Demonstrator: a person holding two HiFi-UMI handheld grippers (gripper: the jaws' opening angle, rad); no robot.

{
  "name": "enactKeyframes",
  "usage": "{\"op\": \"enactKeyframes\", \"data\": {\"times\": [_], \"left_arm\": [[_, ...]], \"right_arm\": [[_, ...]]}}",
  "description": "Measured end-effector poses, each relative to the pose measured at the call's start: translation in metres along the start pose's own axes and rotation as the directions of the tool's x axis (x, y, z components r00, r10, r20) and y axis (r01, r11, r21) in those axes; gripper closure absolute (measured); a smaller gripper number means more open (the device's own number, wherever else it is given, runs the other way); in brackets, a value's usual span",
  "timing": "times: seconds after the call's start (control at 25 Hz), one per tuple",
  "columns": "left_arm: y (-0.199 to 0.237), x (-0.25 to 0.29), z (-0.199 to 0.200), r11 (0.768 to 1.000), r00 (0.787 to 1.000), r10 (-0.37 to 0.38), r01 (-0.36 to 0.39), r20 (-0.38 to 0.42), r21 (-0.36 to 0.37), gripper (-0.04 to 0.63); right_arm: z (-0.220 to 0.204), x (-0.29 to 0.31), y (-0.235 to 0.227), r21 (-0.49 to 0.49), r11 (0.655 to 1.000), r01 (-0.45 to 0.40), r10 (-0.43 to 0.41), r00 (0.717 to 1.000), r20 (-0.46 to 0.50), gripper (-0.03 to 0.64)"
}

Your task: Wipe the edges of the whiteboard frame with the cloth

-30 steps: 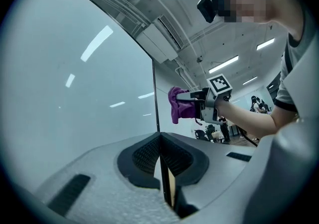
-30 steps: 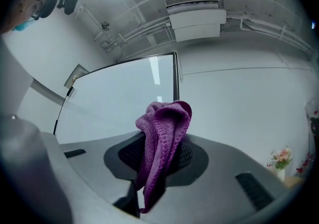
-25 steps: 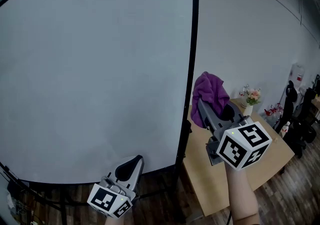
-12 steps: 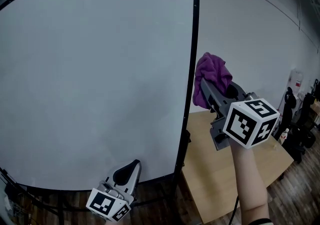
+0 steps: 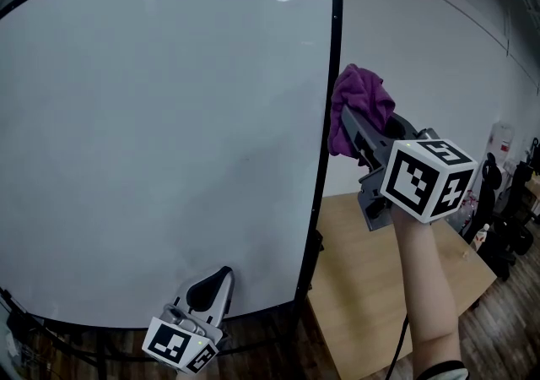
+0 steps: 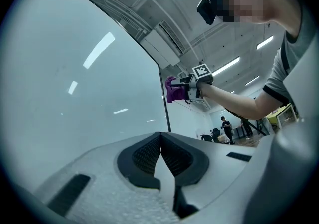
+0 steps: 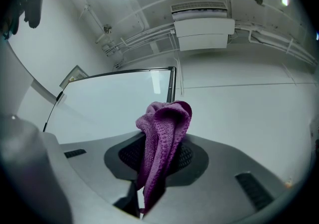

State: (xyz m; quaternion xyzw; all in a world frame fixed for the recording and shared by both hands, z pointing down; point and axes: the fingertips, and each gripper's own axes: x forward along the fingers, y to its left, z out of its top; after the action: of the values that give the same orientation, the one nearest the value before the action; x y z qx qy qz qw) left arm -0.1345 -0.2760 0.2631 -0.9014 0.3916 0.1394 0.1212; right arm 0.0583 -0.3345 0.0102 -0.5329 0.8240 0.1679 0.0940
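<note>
Now, with my right hand-held gripper (image 5: 348, 127) pinching the cloth (image 5: 361, 100), I should press it flush against the whiteboard frame's (image 5: 332, 57) right edge.

A light wooden table (image 5: 354, 302) at five o'clock and the whiteboard (image 5: 169, 133), on black stand legs (image 5: 59, 338) at seven o'clock, both rest on a dark plank floor (image 5: 510, 319).

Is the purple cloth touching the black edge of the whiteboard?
Cannot tell. In the head view the cloth meets the whiteboard frame edge to edge, but no view shows contact or a gap plainly.
</note>
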Motion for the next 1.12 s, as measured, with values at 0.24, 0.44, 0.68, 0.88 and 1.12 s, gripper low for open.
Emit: {"op": "enactKeyframes", "data": {"times": [0.24, 0.44, 0.68, 0.88, 1.12], "left_arm": [[0.007, 0.023, 0.008, 1.000, 1.000, -0.006, 0.006, 0.008, 0.000, 0.578], [0.010, 0.030, 0.010, 1.000, 1.000, -0.004, 0.004, 0.014, 0.008, 0.578], [0.023, 0.029, 0.015, 1.000, 1.000, 0.009, -0.009, 0.012, 0.019, 0.578], [0.026, 0.033, 0.016, 0.999, 1.000, 0.017, -0.018, 0.017, 0.029, 0.578], [0.036, 0.028, 0.008, 0.999, 1.000, 0.028, -0.028, 0.002, 0.020, 0.578]], "right_arm": [[0.014, 0.021, -0.015, -0.007, 1.000, 0.000, 0.000, 1.000, 0.010, 0.535], [0.023, 0.030, -0.018, -0.012, 1.000, -0.010, 0.010, 1.000, 0.024, 0.537], [0.031, 0.046, -0.016, -0.012, 1.000, -0.011, 0.011, 0.999, 0.034, 0.537], [0.028, 0.058, -0.020, -0.043, 0.999, 0.003, -0.002, 1.000, 0.022, 0.538], [0.016, 0.063, -0.019, -0.065, 0.997, 0.029, -0.026, 0.999, 0.039, 0.543]]}}
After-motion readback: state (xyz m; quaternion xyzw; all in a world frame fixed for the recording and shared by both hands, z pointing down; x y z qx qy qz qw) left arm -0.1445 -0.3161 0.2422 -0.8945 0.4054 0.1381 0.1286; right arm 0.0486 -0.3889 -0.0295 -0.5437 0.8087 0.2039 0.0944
